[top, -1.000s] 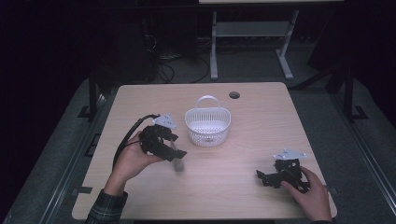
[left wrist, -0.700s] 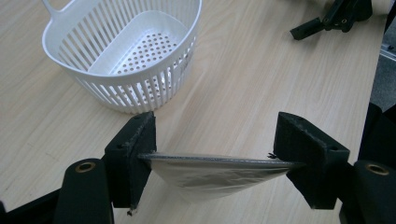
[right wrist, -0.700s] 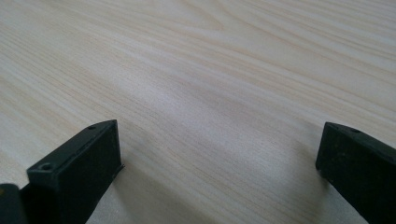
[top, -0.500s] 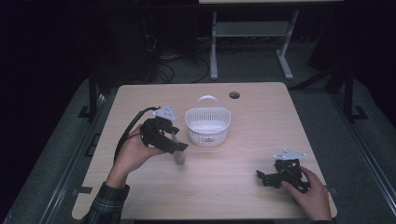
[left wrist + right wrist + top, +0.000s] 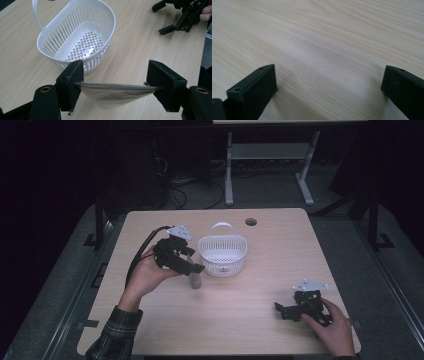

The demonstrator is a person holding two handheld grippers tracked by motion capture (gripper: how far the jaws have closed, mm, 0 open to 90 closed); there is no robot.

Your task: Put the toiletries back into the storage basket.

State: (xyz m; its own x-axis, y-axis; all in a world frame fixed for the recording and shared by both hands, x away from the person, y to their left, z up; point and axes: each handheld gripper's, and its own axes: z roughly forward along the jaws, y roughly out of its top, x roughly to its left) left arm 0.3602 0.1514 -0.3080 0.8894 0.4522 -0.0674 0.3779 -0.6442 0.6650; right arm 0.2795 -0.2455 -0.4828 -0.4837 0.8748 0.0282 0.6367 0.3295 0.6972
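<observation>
My left gripper point(image 5: 194, 268) is held above the table just left of the white slotted basket point(image 5: 223, 255). It is shut on the flat top edge of a small silver-grey pouch point(image 5: 195, 280), which hangs down below the jaws. In the left gripper view the pouch point(image 5: 116, 93) spans the gap between both pads point(image 5: 74, 82), and the basket point(image 5: 75, 37) with its handle stands empty just beyond. My right gripper point(image 5: 281, 310) rests low at the table's front right, open, with bare wood between its jaws point(image 5: 329, 87).
The wooden table point(image 5: 280, 250) has a round cable hole point(image 5: 251, 222) near its far edge. Dark floor, cables and a desk frame point(image 5: 270, 155) lie beyond the table. The right gripper point(image 5: 181, 16) appears far off in the left gripper view.
My left gripper has risen and moved away from the person toward the basket, carrying the pouch with it. The right gripper has stayed put.
</observation>
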